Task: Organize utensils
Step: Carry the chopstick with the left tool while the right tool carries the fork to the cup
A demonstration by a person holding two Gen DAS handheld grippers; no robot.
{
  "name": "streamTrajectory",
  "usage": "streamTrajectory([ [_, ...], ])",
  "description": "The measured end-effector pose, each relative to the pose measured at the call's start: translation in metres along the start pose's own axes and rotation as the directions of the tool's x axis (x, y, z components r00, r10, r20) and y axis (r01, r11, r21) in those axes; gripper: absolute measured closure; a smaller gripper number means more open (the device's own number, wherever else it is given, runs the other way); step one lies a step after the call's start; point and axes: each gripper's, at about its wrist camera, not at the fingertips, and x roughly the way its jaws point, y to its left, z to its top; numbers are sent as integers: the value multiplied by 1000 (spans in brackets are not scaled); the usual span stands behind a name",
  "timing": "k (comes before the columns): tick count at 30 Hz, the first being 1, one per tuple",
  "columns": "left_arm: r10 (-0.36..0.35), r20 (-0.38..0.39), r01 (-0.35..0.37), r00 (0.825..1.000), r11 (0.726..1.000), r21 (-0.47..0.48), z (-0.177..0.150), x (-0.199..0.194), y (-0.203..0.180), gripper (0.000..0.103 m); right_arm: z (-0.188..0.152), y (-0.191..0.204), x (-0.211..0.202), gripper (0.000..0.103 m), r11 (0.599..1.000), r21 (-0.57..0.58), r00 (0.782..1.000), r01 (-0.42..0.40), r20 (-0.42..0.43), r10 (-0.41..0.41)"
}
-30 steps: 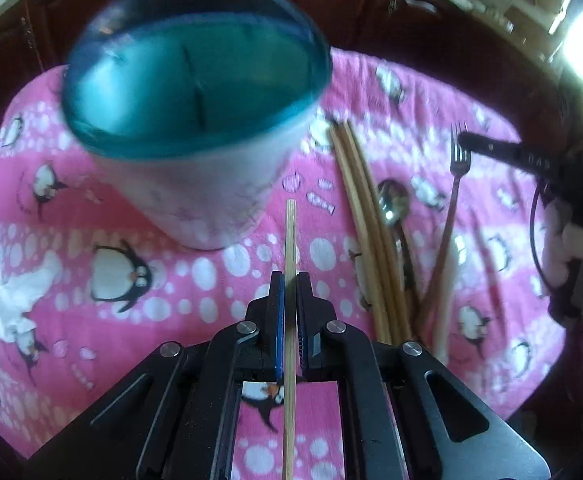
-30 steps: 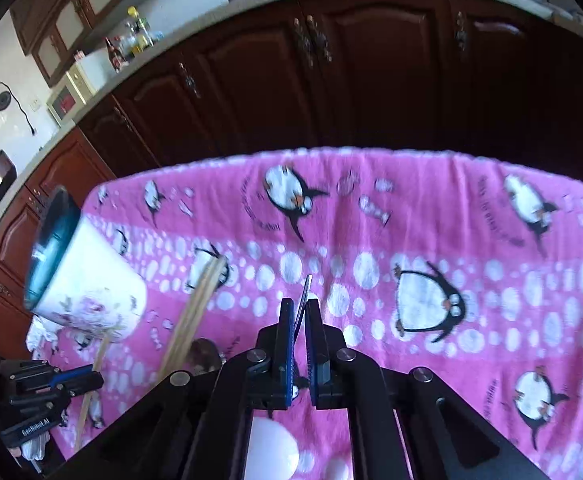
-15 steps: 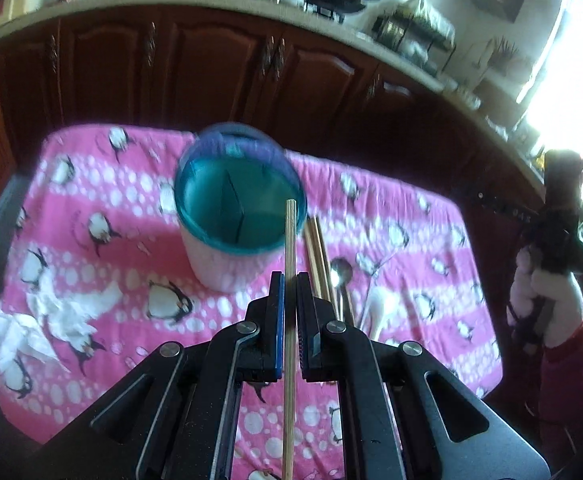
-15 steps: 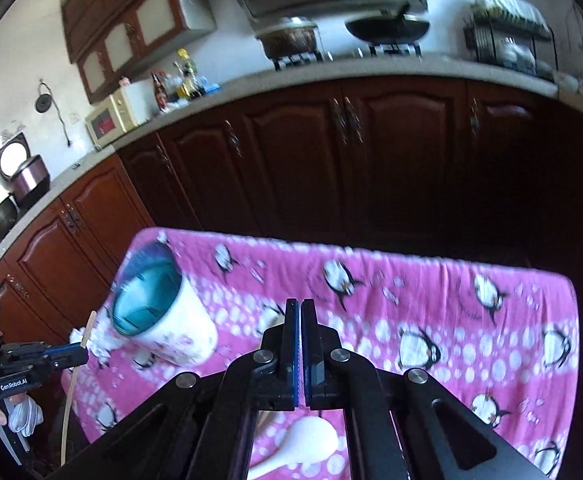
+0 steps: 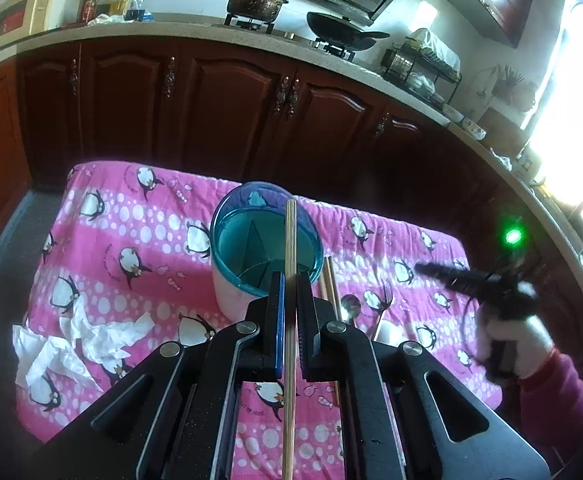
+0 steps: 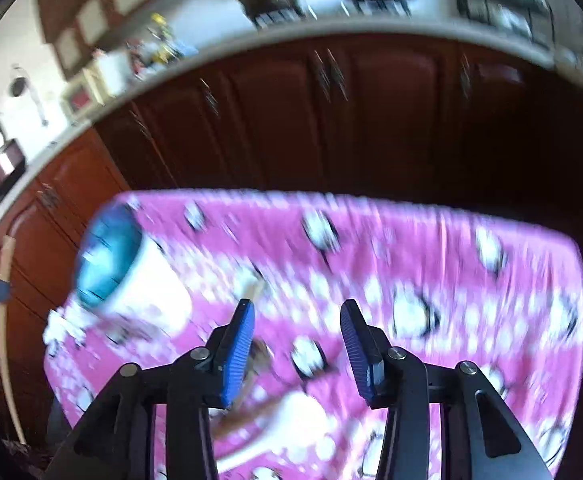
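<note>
My left gripper [image 5: 289,280] is shut on a single wooden chopstick [image 5: 290,320], held high above the table with its tip over the blue-rimmed white utensil cup [image 5: 265,248]. More chopsticks [image 5: 329,284], a metal spoon [image 5: 350,306] and a fork [image 5: 385,300] lie on the pink cloth to the right of the cup. My right gripper [image 6: 297,320] is open and empty above the cloth; it also shows as a dark blur in the left wrist view [image 5: 487,284]. The cup [image 6: 127,276] and a white spoon [image 6: 291,420] show blurred in the right wrist view.
The table wears a pink penguin cloth [image 5: 139,232]. Crumpled white tissues [image 5: 79,344] lie at its front left. Dark wooden cabinets [image 5: 219,104] and a counter with a stove stand behind the table.
My left gripper has risen and pulled back with the chopstick, so the cup looks smaller. My right gripper, shut before, has opened and is moving, blurring its view.
</note>
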Motion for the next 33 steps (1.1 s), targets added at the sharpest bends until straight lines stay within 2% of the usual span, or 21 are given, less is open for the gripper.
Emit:
streamTrajectory([
  [2, 9, -11, -9, 1000, 1000, -10, 0, 6, 1, 99, -7, -9, 23, 61, 999, 39, 998, 21, -61, -19],
  [4, 20, -9, -20, 1000, 1000, -13, 1, 11, 1, 99, -11, -16, 47, 68, 997, 68, 994, 44, -107, -37],
  [6, 35, 0, -35, 999, 999, -13, 4, 13, 1, 99, -13, -21, 71, 82, 993, 82, 987, 84, -145, -72],
  [8, 53, 12, -53, 999, 998, -21, 9, 16, 3, 99, -18, -28, 89, 94, 991, 111, 982, 76, -179, -55],
  [10, 65, 21, -65, 998, 998, -27, 13, 18, 6, 99, -19, -27, 88, 96, 992, 107, 986, 72, -158, -54],
  [12, 75, 35, -74, 997, 997, -31, 21, 19, 10, 99, -19, -25, 76, 97, 993, 113, 992, 32, -127, -18],
  [18, 75, 86, -71, 993, 996, -46, 48, 25, 16, 99, 5, -10, 2, 101, 997, 72, 999, -42, 36, 39],
  [22, 100, 129, -96, 987, 995, -41, 68, 31, 18, 99, 34, 17, -44, 101, 998, -8, 987, -64, 146, 65],
  [26, 127, 150, -120, 981, 991, -57, 90, 42, 26, 99, 61, 43, -80, 102, 991, -76, 966, -112, 224, 126],
  [33, 167, 227, -150, 959, 984, -94, 123, 57, 36, 99, 98, 95, -106, 102, 974, -172, 931, -147, 308, 195],
])
